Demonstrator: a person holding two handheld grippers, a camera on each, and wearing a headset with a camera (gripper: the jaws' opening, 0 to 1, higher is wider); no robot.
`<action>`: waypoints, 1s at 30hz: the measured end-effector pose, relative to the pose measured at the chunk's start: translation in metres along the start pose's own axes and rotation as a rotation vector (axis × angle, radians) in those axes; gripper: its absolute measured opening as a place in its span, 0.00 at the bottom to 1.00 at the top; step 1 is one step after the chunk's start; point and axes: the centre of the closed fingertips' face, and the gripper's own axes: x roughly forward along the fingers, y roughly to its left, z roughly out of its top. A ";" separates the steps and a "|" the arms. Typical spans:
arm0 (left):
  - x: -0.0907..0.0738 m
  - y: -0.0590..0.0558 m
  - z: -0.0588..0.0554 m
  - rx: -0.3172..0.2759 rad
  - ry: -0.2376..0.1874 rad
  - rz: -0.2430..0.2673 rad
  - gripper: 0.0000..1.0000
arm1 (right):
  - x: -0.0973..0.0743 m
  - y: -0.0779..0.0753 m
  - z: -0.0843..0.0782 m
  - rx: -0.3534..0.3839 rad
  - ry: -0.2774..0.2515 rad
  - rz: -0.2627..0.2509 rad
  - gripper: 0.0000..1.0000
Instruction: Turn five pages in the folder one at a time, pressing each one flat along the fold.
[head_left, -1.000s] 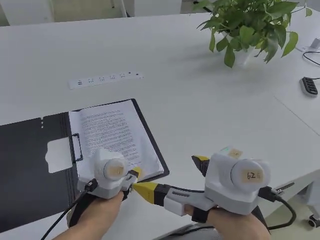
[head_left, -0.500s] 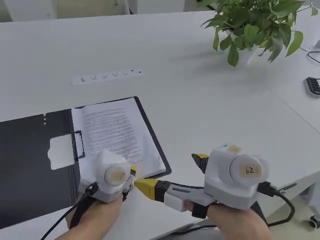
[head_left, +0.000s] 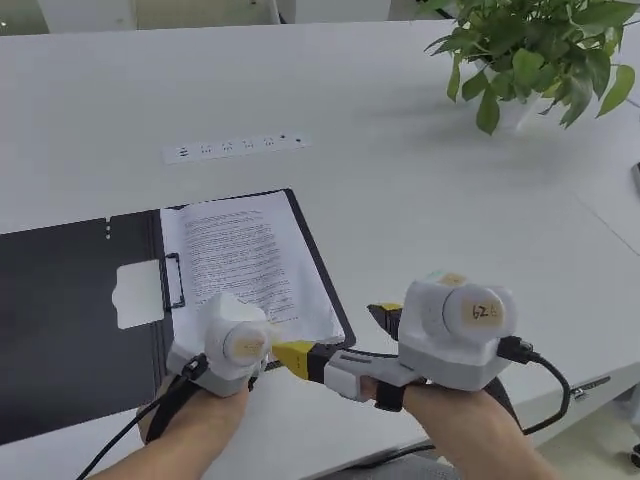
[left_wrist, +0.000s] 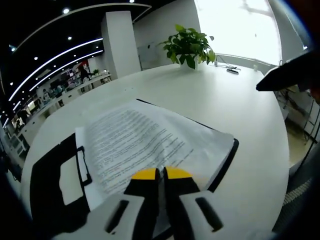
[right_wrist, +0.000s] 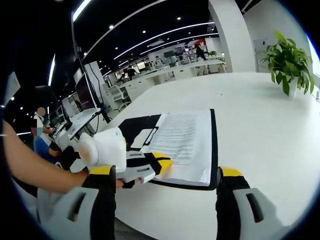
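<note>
A black folder (head_left: 60, 330) lies open on the white table, with a printed page (head_left: 245, 255) on its right half under a clip (head_left: 175, 280). My left gripper (head_left: 262, 345) is at the page's near edge. In the left gripper view its yellow tips (left_wrist: 160, 175) are shut together over the paper (left_wrist: 145, 140); I cannot tell whether paper is pinched between them. My right gripper (head_left: 340, 333) hovers just right of it at the folder's near right corner, jaws wide open and holding nothing. The right gripper view shows the page (right_wrist: 185, 137) between its tips (right_wrist: 165, 172).
A white power strip (head_left: 235, 147) lies beyond the folder. A potted plant (head_left: 545, 50) stands at the far right. The table's front edge (head_left: 560, 390) runs just below the hands. A white label (head_left: 138, 293) sits on the folder's left cover.
The head camera has shifted, so the folder sits further right in the picture. Both grippers stay near the page's near edge; the right one has edged slightly closer to the left one.
</note>
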 end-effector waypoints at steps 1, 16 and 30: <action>0.000 0.000 0.000 -0.008 0.001 -0.002 0.01 | 0.002 0.000 -0.001 0.008 0.009 0.001 0.79; 0.002 0.002 0.000 -0.049 0.003 -0.004 0.00 | 0.036 -0.041 -0.023 0.235 0.044 -0.058 0.45; 0.003 0.001 0.000 -0.059 -0.002 0.000 0.01 | 0.052 -0.051 -0.040 0.320 0.086 -0.075 0.31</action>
